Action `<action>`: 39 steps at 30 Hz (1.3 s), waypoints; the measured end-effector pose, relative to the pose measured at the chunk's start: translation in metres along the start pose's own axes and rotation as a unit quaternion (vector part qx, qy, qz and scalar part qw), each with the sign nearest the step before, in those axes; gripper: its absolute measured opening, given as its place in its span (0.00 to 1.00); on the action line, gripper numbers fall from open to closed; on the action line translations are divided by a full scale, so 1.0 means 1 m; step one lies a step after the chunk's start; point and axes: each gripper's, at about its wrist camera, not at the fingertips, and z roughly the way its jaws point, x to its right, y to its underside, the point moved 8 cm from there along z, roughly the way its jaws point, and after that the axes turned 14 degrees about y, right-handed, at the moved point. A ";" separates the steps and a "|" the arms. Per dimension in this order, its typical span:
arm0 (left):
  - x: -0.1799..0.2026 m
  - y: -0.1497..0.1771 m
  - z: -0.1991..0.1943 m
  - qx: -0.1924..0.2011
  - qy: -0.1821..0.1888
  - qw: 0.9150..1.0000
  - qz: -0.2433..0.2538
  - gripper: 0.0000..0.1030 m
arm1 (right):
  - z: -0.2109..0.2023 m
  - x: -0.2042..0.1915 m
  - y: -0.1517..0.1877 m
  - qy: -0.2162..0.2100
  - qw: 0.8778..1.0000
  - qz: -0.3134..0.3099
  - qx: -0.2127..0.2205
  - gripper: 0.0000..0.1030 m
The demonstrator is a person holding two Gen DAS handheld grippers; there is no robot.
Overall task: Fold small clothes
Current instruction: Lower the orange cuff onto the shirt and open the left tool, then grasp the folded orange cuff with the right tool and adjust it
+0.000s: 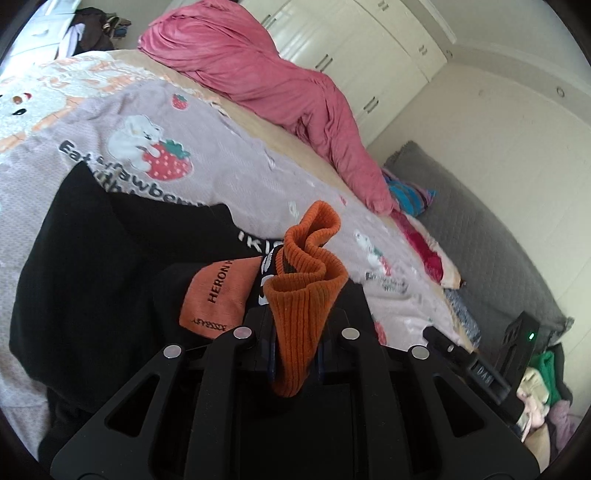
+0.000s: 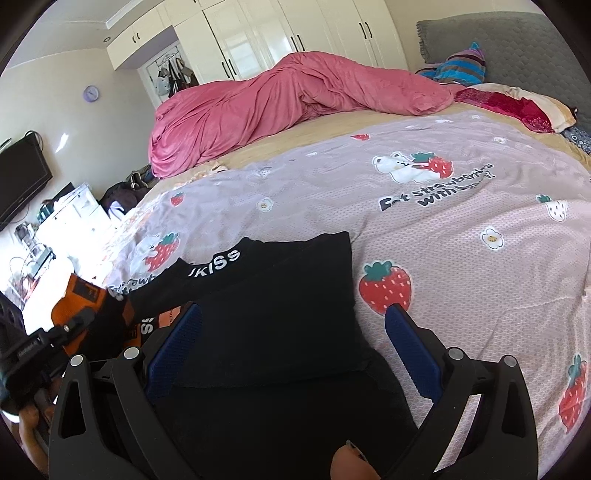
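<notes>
My left gripper [image 1: 295,347] is shut on the orange ribbed cuff [image 1: 306,280] of a small garment, which bunches up above the jaws. Behind it lies an orange fabric panel [image 1: 218,295] with black lettering, on a black garment [image 1: 110,266] spread over the bed. In the right wrist view the same black garment [image 2: 280,302] lies folded flat, with white letters near its far edge. My right gripper [image 2: 291,336] stands open above it, blue pads [image 2: 410,343] wide apart, nothing pinched. The orange piece [image 2: 79,299] and the left gripper's body [image 2: 40,350] show at the left edge.
A lilac bedspread with strawberry prints [image 2: 443,221] covers the bed. A bunched pink duvet [image 2: 280,99] lies along the far side, with striped and red cushions [image 2: 458,66] by a grey headboard [image 1: 491,236]. White wardrobes [image 2: 280,33] stand behind. Clothes [image 1: 546,384] are piled at the lower right.
</notes>
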 end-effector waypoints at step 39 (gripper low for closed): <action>-0.069 -0.038 -0.058 0.042 -0.156 0.987 -0.002 0.91 | 0.051 -0.120 0.087 -0.087 0.982 -0.129 -0.107 0.35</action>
